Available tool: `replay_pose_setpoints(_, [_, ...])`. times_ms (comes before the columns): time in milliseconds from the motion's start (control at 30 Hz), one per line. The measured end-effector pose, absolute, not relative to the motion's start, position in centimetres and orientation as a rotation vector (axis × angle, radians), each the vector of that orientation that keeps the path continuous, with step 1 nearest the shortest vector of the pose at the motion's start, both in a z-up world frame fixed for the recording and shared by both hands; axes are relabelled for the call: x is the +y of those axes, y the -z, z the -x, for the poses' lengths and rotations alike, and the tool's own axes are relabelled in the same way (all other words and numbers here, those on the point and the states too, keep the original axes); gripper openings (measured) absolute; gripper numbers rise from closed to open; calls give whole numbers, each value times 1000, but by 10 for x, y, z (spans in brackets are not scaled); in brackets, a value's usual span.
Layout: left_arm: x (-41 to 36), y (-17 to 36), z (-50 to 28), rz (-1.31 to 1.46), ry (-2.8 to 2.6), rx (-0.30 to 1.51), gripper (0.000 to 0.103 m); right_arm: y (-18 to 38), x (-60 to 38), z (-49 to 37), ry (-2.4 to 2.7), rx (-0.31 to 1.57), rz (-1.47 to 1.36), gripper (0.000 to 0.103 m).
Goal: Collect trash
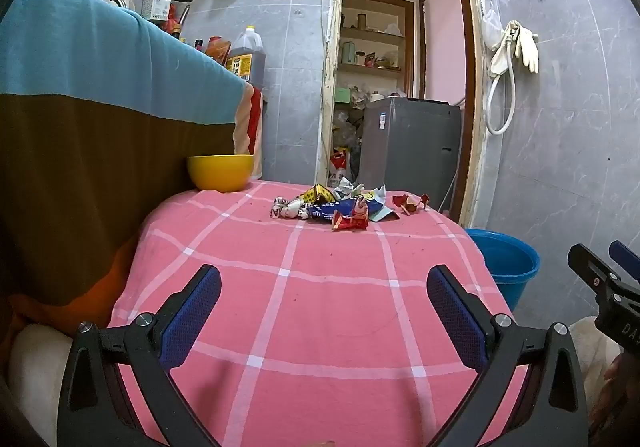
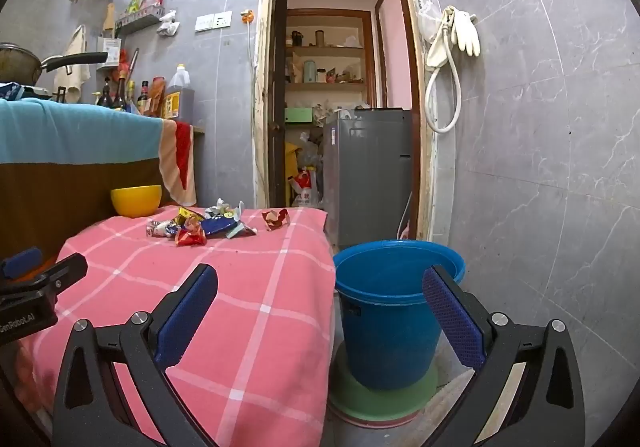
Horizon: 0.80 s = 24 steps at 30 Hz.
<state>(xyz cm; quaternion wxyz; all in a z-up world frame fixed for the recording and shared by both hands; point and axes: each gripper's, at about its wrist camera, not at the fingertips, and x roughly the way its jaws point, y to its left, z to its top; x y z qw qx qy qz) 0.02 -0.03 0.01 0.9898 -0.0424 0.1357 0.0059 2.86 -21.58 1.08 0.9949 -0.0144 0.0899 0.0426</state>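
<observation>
Blue-padded jaws of left gripper (image 1: 324, 311) and right gripper (image 2: 320, 311) spread wide, empty.

1. Grey marble-look tiled wall (image 2: 540, 127) runs on both sides of a wood-framed doorway (image 2: 416, 87).
2. Through the doorway, wooden shelves (image 2: 326, 51) hold jars, with a grey appliance (image 2: 368, 175) below them.
3. Right of the doorway, pale gloves (image 2: 466, 31) and a white hose (image 2: 442, 95) hang.
4. Left of the doorway, a switch plate (image 2: 214, 21) and wall racks (image 2: 138, 21).
</observation>
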Motion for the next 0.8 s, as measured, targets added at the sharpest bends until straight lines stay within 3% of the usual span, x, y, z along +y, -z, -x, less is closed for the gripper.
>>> replay_pose_setpoints(800, [-2,0,-2,79,-11,266,101,-11,-218,-28,-85,181,19,103])
